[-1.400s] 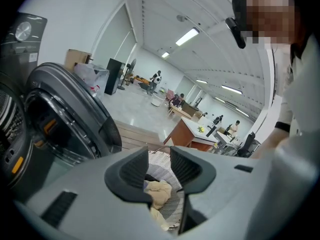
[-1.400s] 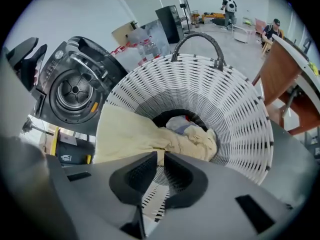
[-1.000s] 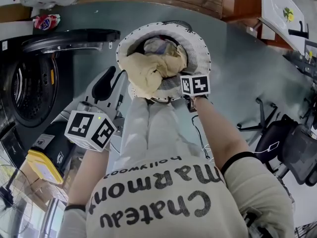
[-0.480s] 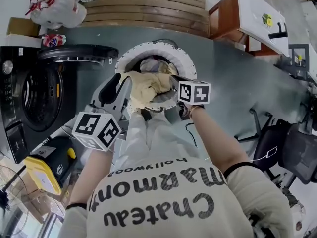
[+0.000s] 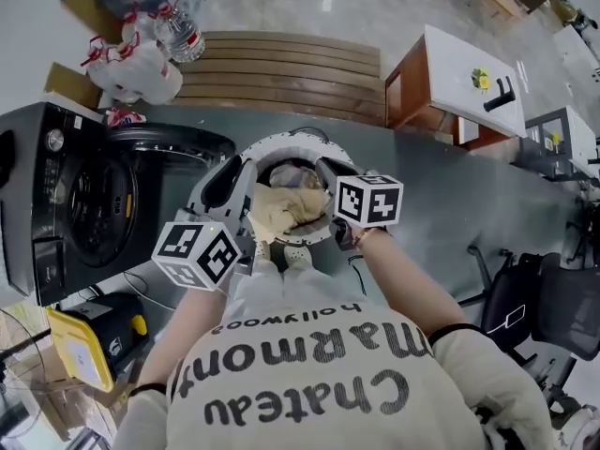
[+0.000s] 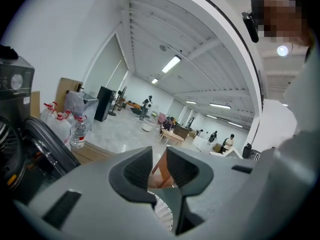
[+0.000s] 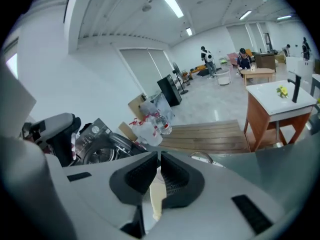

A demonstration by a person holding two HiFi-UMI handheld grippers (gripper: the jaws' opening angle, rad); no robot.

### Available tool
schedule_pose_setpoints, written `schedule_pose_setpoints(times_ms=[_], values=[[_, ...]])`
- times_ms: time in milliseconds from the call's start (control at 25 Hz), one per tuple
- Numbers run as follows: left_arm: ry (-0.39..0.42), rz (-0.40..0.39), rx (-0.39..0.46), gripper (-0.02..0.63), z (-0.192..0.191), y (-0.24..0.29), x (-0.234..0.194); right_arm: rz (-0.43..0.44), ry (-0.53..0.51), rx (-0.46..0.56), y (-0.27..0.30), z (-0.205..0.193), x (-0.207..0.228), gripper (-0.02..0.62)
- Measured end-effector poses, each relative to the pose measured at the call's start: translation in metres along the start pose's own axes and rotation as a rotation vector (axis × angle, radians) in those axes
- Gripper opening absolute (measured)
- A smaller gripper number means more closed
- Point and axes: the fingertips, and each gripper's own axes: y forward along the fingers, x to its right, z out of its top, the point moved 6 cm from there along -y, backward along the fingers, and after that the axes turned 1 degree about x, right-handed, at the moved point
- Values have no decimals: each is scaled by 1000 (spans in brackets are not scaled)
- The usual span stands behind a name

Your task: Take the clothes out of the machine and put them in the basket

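A round white perforated basket point(image 5: 292, 140) stands on the floor, with clothes inside. A cream cloth point(image 5: 284, 210) hangs over it, pinched in my right gripper point(image 5: 321, 182), which is shut on it; in the right gripper view the cloth point(image 7: 155, 200) dangles from between the pads of that gripper point(image 7: 157, 170). My left gripper point(image 5: 234, 180) is just left of the cloth. Its jaws are closing with nothing between them; through the gap of the left gripper point(image 6: 159, 160) I see only a table and the basket's mesh point(image 6: 163, 212). The black washing machine point(image 5: 77, 212) stands at left, door open.
A slatted wooden platform point(image 5: 274, 64) lies behind the basket, with bagged water bottles point(image 5: 141, 64) at its left end. A white-topped brown table point(image 5: 452, 90) is at back right, office chairs point(image 5: 536, 300) at right, and a yellow and black case point(image 5: 86, 347) at lower left.
Both grippers have risen, and the cream cloth has come up out of the basket with the right one. The left gripper's jaws stand narrower than before.
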Motion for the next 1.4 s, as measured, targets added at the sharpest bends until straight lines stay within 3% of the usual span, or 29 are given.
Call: schedule_pose_setpoints(times_ms=[360,480,800,1160,1400], values=[[66,-16,108,92,41,-13,30,96,-109,209,-51,68,-68,43],[100,-30,144,60,51,-20,41,120,-140,278,-70,84,-85,41],[149,-30,198,33,64,-38,54,187,-132,449,-110,109,-115,42],[127,49,264,8,71,-62,44,201,-225,482,-116,101,-131,41],[154,75,239,9,71,-70,43,212,-266,467,-113,95,-137,41]])
